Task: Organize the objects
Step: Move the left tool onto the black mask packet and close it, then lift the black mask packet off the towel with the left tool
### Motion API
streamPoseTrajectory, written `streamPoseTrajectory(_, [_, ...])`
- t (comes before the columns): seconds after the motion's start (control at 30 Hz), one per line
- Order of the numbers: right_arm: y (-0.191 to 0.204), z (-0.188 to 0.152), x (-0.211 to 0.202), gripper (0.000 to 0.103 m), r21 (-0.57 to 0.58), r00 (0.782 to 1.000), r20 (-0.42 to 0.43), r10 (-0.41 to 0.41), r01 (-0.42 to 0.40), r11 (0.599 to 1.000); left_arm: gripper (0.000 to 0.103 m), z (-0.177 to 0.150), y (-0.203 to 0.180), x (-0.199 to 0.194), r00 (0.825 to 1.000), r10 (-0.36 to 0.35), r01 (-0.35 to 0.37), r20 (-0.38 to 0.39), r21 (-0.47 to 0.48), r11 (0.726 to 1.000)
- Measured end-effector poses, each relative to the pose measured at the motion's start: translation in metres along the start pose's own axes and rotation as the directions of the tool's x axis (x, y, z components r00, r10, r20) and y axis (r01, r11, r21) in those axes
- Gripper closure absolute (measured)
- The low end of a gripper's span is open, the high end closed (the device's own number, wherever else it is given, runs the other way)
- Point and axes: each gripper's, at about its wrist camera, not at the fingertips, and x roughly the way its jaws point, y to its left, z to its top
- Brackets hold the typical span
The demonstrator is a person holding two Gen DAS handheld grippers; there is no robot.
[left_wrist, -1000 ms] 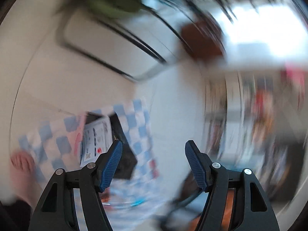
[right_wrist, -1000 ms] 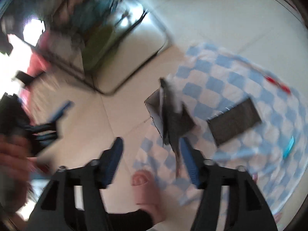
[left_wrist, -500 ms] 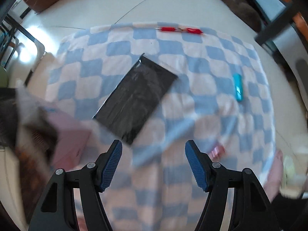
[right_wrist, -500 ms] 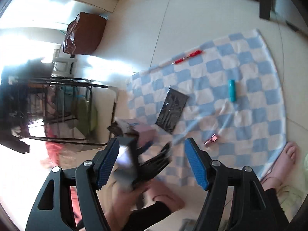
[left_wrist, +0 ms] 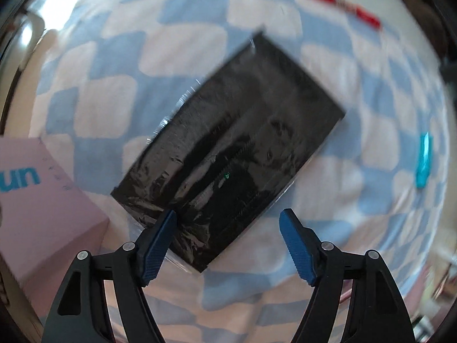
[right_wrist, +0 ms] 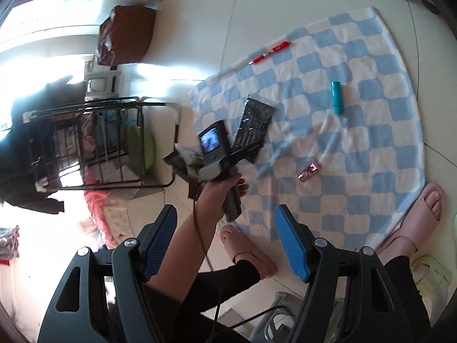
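A shiny black flat packet (left_wrist: 237, 143) lies slanted on a blue-and-white checked cloth (left_wrist: 108, 105). My left gripper (left_wrist: 228, 213) points straight down just above the packet's near end. Its jaws are opening, and the pads touch nothing. A pink box (left_wrist: 42, 200) sits beside it at the left. On the cloth also lie a red pen (left_wrist: 342, 5) and a teal tube (left_wrist: 424, 163). My right gripper (right_wrist: 225, 208) hangs open and empty high above the floor. From there I see the person's hand (right_wrist: 220, 188) holding the left tool over the packet (right_wrist: 255, 125).
A small pink item (right_wrist: 310, 171) lies on the cloth (right_wrist: 371, 143) near its front. The person's feet in pink slippers (right_wrist: 248, 248) rest at the cloth's edge. A metal rack (right_wrist: 100, 143) and a brown bag (right_wrist: 125, 34) stand on the tiled floor to the left.
My left gripper has swung over the cloth and dropped close to the black packet, and its jaws stand wider. My right gripper has swung away and now looks down on the whole cloth.
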Motion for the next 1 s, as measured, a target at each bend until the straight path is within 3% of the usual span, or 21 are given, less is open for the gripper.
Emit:
streamPoseTrajectory(0.07, [0.001,-0.003,-0.009,0.031,-0.025,1.0,0.015,-0.002,0.002,1.0,0.011,0.0,-0.007,0.006,1.0,0.003,-0.003,-0.006,0.045,0.999])
streamPoseTrajectory(0.17, [0.0,-0.005,-0.022,0.031,-0.04,0.999,0.034,-0.003,0.005,0.999,0.0,-0.001,-0.016,0.018,0.999,0.041,-0.038,-0.02,0.107,0.994])
streamPoseTrajectory(0.33, [-0.004,-0.006,-0.029,0.031,-0.017,0.999,0.032,0.022,-0.021,1.0,0.002,0.002,-0.011,0.025,0.999,0.029,-0.027,-0.029,0.093,0.995])
streamPoseTrajectory(0.4, [-0.005,-0.006,-0.028,0.031,-0.01,0.999,0.027,0.024,-0.023,1.0,0.008,0.001,-0.01,0.025,0.999,0.034,-0.033,-0.013,0.092,0.995])
streamPoseTrajectory(0.43, [-0.006,-0.006,-0.027,0.031,-0.003,0.999,0.023,0.029,-0.029,1.0,0.017,0.001,-0.009,0.024,0.999,0.033,-0.033,0.003,0.095,0.995])
streamPoseTrajectory(0.5, [-0.006,-0.006,-0.026,0.031,0.011,0.999,0.013,0.042,-0.042,0.999,0.046,0.002,-0.007,0.018,0.998,0.032,-0.035,0.046,0.076,0.996])
streamPoseTrajectory(0.57, [-0.006,-0.006,-0.024,0.031,0.018,0.999,0.004,0.051,-0.051,0.999,0.103,0.004,-0.003,0.012,0.997,-0.015,0.011,0.075,0.058,0.998])
streamPoseTrajectory(0.7, [-0.001,-0.007,-0.021,0.031,0.011,0.998,-0.001,0.062,-0.062,0.998,0.103,-0.002,0.0,0.021,0.995,-0.075,0.074,0.061,0.033,0.997])
streamPoseTrajectory(1.0, [0.003,-0.007,-0.019,0.031,0.028,0.997,0.0,0.072,-0.072,0.997,0.103,-0.009,0.003,0.016,0.988,-0.084,0.09,0.133,-0.036,0.995])
